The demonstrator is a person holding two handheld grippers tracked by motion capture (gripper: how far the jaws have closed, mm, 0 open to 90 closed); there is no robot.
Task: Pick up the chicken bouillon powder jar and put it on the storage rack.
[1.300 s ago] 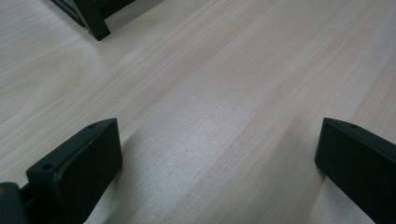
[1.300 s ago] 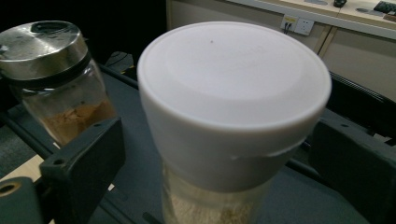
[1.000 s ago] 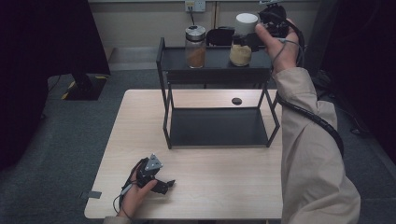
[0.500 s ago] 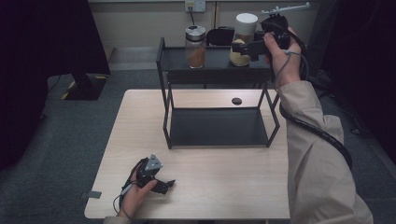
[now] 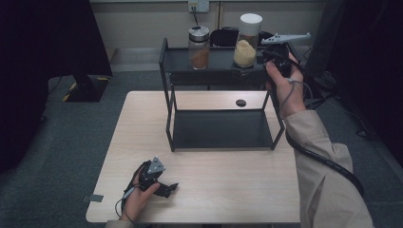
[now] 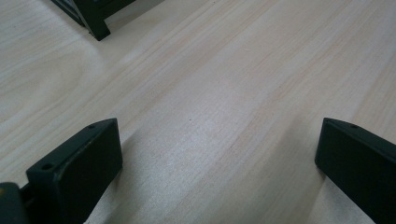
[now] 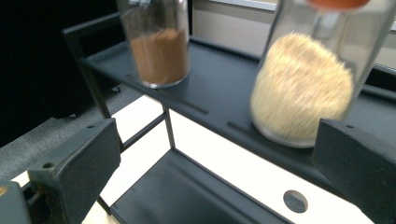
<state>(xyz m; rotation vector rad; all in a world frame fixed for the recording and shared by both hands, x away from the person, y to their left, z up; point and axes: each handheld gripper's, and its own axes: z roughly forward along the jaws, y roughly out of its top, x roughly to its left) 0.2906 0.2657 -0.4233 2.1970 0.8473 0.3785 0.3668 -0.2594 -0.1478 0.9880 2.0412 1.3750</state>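
Note:
A black two-tier shelf (image 5: 218, 66) stands on the wooden table (image 5: 214, 190). Its top tier carries a jar of brown powder (image 5: 199, 47) and a taller white-lidded jar of yellow grains (image 5: 247, 40). My right gripper (image 5: 263, 54) is held just right of the yellow jar, open and apart from it. In the right gripper view the yellow jar (image 7: 301, 88) stands ahead between the spread jaws of my right gripper (image 7: 215, 163), with the brown jar (image 7: 159, 46) to its left. My left gripper (image 5: 168, 189) rests open on the table at the front left, empty (image 6: 219, 158).
The shelf's lower tier (image 5: 221, 128) is bare. A round cable hole (image 5: 241, 102) sits in the table behind the shelf. A shelf foot (image 6: 95, 21) lies ahead of the left gripper. Grey carpet surrounds the table, and a wall outlet (image 5: 198, 5) is behind.
My right gripper has drawn back from the yellow jar, to the right and lower. The jar stays on the top tier. The left gripper has not moved.

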